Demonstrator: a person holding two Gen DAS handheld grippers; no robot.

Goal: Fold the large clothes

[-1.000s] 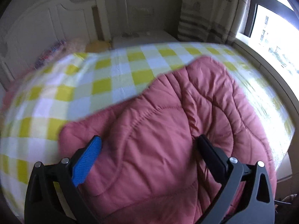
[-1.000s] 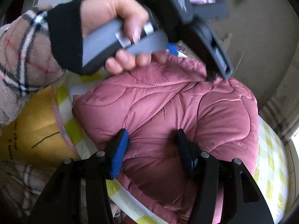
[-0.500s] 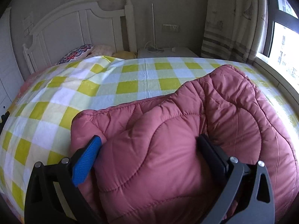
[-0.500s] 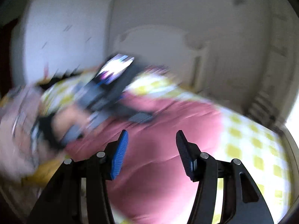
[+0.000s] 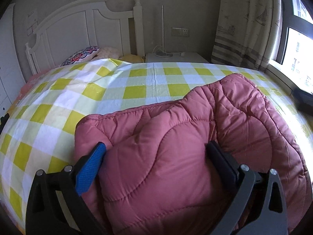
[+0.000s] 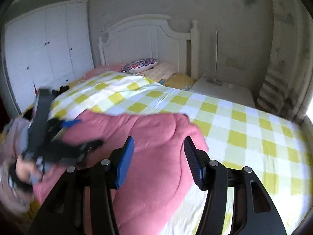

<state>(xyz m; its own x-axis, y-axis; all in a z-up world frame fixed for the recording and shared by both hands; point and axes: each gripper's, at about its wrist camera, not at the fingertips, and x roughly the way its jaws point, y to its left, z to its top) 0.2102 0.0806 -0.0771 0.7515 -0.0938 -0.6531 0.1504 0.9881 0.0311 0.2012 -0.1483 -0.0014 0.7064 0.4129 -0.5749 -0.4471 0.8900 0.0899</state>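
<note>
Left wrist view: the left gripper [image 5: 154, 160] pinches the pink quilted padded jacket [image 5: 195, 137], anchoring its fold, while the right gripper [image 6: 159, 154] hangs spread, empty.

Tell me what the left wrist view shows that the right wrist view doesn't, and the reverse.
Only the left wrist view: the window, and the left gripper with the pink coat bulging between its wide-spread fingers.
Only the right wrist view: the white wardrobe, the right gripper with nothing gripped, and a blurred hand holding the other gripper.
Both: the coat, the checked sheet, the headboard, the pillows, the nightstand.
</note>
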